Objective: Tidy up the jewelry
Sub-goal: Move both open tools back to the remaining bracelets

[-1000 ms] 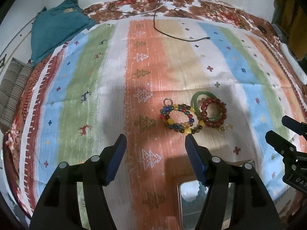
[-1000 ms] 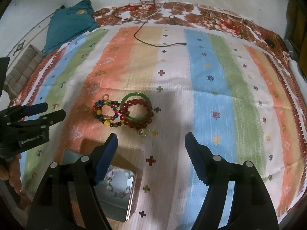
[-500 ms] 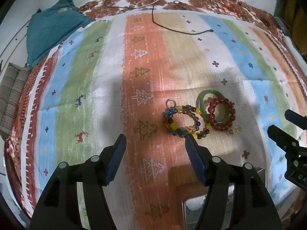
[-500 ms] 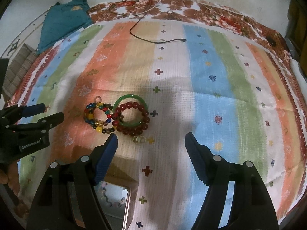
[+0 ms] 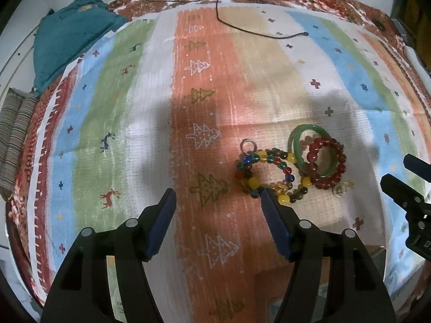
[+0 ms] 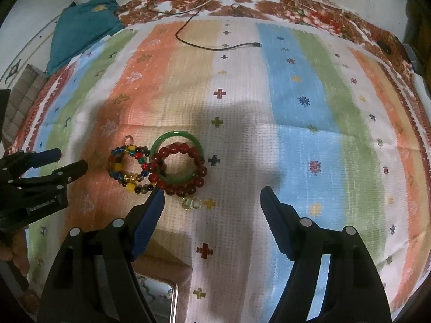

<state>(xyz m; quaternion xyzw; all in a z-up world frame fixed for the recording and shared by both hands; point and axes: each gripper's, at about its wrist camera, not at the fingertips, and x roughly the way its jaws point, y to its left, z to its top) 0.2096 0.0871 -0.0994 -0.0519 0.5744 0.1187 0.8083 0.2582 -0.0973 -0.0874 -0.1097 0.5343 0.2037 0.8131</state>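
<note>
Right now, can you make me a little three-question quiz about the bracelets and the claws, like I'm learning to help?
1. True or false: the left claw is gripping a bracelet.
2. What does the red bead bracelet lie across? A) the black cable B) the green bangle C) the teal cloth
3. Fill in: the multicolored bead bracelet lies on the ______ stripe of the striped cloth.

Key: 1 false, both the left and right claw are open and hold nothing; 2 B; 3 orange.
</note>
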